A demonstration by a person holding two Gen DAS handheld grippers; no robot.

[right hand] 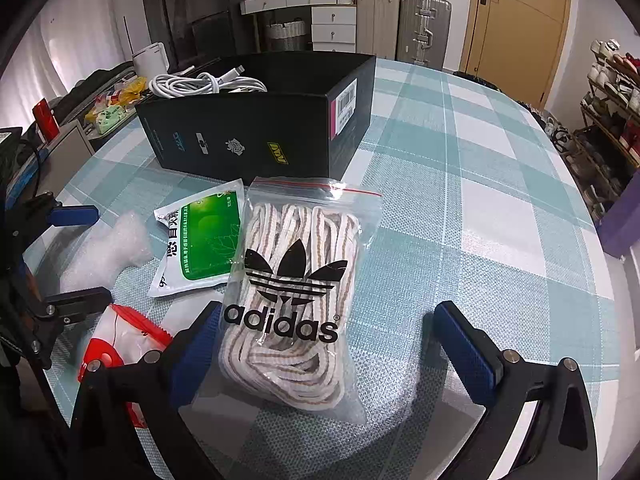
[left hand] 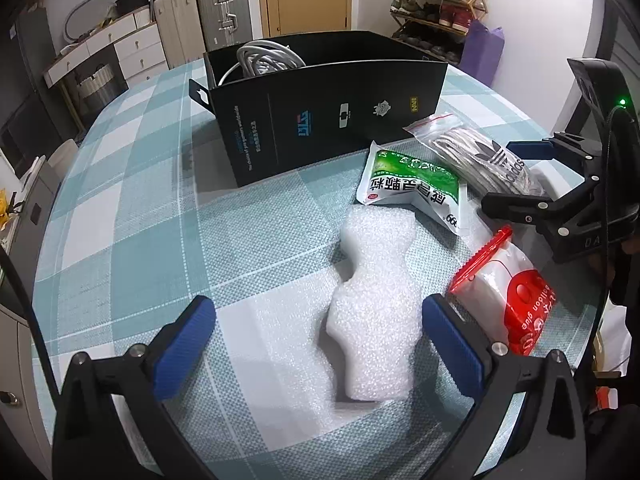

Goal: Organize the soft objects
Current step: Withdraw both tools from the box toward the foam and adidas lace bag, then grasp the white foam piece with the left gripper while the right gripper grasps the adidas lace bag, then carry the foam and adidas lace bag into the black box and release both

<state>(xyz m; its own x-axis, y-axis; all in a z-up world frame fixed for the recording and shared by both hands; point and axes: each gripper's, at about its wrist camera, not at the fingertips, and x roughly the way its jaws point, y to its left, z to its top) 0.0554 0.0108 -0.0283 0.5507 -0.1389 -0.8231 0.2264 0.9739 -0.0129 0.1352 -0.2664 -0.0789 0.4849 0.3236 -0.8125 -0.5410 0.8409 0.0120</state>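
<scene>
Left gripper [left hand: 318, 344]: we see jaws wide apart, foam piece [left hand: 372, 304] between, untouched.
Right gripper [right hand: 340, 344]: spread around our laces bag [right hand: 296, 292].
Black box [left hand: 320, 120]: twelve o'clock.

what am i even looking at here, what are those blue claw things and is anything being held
They are two hand-held grippers with blue pads, carried by a person; each picture comes from a camera on one gripper. The left gripper hangs open around white foam wrap. The right gripper is open over a bag of shoelaces. Nothing is held. On the checked tablecloth also lie a green-and-white packet, a red-and-white pouch and a black box holding white cables.
</scene>
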